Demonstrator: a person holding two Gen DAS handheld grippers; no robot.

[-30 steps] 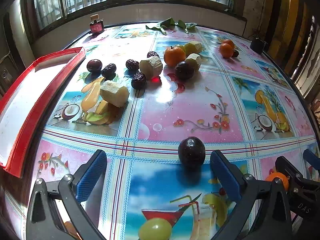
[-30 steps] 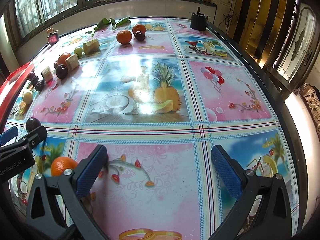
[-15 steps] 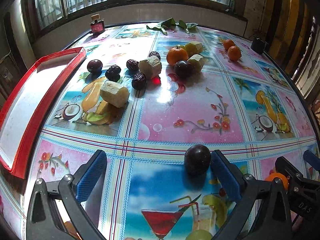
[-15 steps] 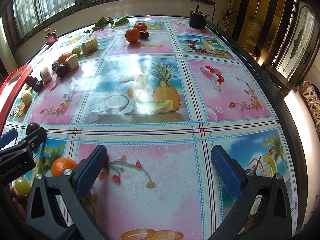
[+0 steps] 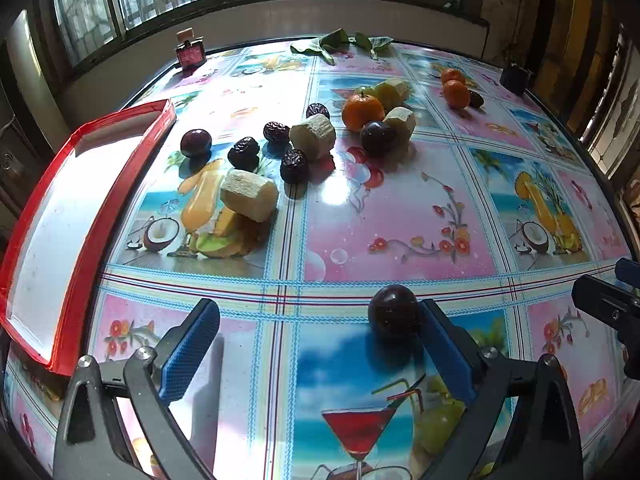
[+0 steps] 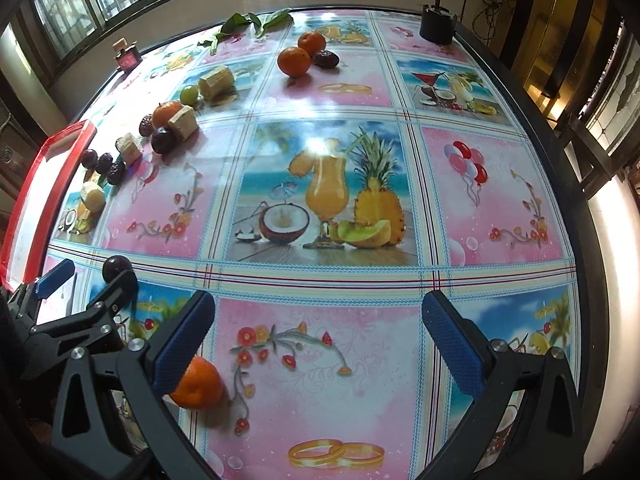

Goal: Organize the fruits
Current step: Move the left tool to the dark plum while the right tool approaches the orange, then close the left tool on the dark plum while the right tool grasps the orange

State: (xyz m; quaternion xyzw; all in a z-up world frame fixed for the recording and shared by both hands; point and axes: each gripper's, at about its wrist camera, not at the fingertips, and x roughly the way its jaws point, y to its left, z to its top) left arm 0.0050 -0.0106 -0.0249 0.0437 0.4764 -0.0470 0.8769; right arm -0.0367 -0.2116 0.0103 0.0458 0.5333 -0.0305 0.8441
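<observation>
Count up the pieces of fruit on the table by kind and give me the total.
Oranges: 4
Dark round plums: 3
Wrinkled dates: 5
Pale cane chunks: 4
Green fruit: 1
Total: 17

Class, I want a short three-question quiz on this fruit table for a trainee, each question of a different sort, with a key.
1. True or false: the left tongs are clamped shut on the dark plum.
2. Which fruit lies beside the right tongs' left finger? A) orange B) green grape C) date
3. Fill in: the tray has a ____ rim.

Key: 1 false: the jaws stand wide and are closing, the plum against one pad only. 2 A, the orange. 3 red.
</observation>
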